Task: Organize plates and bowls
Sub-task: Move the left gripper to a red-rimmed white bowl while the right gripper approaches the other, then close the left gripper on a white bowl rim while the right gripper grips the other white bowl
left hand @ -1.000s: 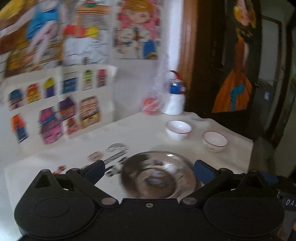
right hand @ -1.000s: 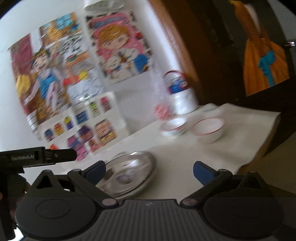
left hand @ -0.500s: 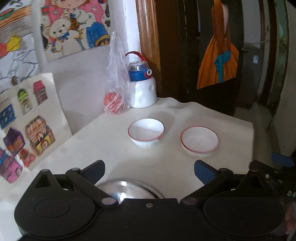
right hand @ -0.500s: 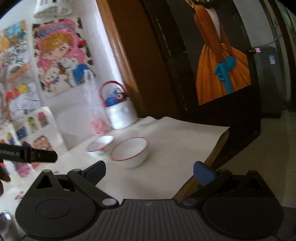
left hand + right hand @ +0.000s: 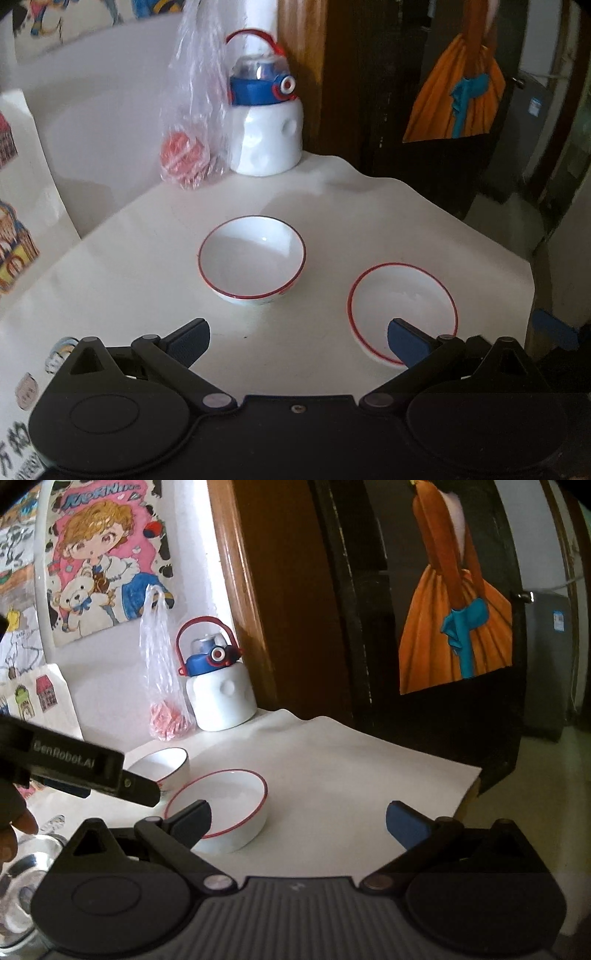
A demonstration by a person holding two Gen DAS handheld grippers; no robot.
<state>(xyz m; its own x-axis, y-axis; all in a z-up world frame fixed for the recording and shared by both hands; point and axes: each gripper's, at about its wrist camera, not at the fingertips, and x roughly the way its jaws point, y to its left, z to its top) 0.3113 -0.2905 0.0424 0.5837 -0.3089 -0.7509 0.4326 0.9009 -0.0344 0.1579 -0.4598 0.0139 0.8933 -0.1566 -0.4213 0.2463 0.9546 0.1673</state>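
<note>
Two white bowls with red rims sit on the white table. In the left wrist view the deeper bowl (image 5: 253, 256) is ahead of centre and the wider bowl (image 5: 402, 306) lies at the right, partly behind my right fingertip. My left gripper (image 5: 297, 338) is open and holds nothing. My right gripper (image 5: 297, 818) is open too, with the wider bowl (image 5: 221, 803) just behind its left finger and the deeper bowl (image 5: 162, 762) beyond. A shiny steel plate (image 5: 26, 871) shows at the lower left of the right wrist view.
A white and blue water bottle (image 5: 266, 114) with a red handle and a plastic bag holding a red ball (image 5: 186, 155) stand against the wall at the back. The table's edge (image 5: 469, 786) drops off at the right beside a dark door. Drawings hang on the wall.
Both grippers have swung right and forward from the steel plate toward the two white bowls, which now look larger. The plate has dropped out of the left wrist view.
</note>
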